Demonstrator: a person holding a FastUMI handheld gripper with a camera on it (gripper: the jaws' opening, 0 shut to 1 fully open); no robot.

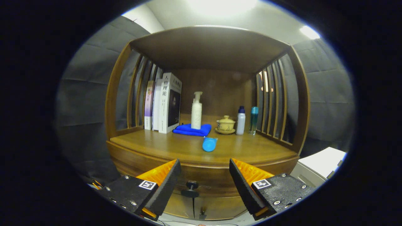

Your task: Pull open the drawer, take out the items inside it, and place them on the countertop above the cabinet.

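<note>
Your gripper (pixel 204 175) hung open and empty; the drawer (pixel 201 180) just ahead looked shut, its knob (pixel 192 185) between the fingers, items untaken.

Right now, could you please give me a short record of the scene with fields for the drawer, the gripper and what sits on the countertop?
drawer: shut, its dark knob in the gap between the jaws
gripper: open, holding nothing, level with the drawer front
countertop: wooden, under a slatted shelf frame
books: upright, at the far left
blue cloth: folded, beside the books
pump bottle: standing on the cloth
small blue item: lying nearer the front edge
lidded teacup: on a saucer
two slim bottles: right of the teacup
</note>
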